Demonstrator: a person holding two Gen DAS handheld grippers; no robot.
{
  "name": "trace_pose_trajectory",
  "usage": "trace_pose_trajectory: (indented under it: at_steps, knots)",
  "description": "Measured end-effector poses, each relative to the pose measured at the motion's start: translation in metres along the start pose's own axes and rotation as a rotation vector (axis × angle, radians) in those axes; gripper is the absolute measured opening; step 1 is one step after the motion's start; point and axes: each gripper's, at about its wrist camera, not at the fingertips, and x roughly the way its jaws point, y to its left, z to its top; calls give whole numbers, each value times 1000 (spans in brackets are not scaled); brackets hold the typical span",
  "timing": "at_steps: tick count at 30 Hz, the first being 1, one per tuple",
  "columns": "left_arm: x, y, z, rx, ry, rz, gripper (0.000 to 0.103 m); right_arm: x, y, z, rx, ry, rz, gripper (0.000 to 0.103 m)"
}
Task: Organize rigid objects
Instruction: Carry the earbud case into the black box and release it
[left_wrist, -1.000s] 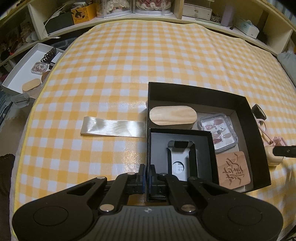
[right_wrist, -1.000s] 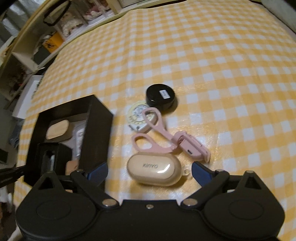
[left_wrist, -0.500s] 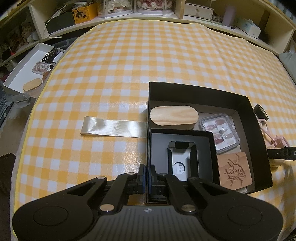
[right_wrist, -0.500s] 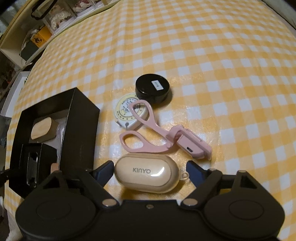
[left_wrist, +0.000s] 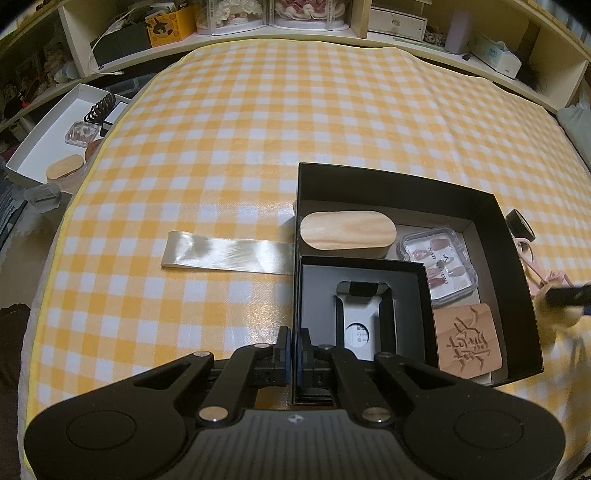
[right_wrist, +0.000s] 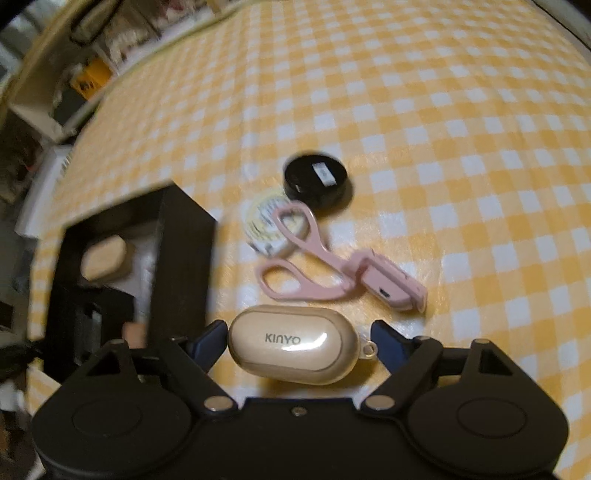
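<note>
Left tongs (left_wrist: 294, 352) are pinched narrow on the near wall of the black box (left_wrist: 402, 184). Right tongs (right_wrist: 297, 338) stand wide, their pads either side of the beige KINYO case (right_wrist: 293, 345) on the checkered bench (right_wrist: 461, 147), not yet gripping. Just beyond the case lies a pink eyelash curler (right_wrist: 325, 269), with the box to its left.

Dim warm light; right wrist view motion-blurred, fisheye edges.
</note>
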Motion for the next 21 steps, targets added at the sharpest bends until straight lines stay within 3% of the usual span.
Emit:
trace_pose_trajectory:
  at_steps: [9,17,21]
  knots:
    - [0,0,0,2,0,2,2,-42,35,7,-70,-142,103,85]
    - [1,0,-1,-10,-4,-2,2,-21,91,21,-103,-105,142,85]
    - [1,0,-1,-8,-9,-4,2,1,122,28,-117,-96,110,85]
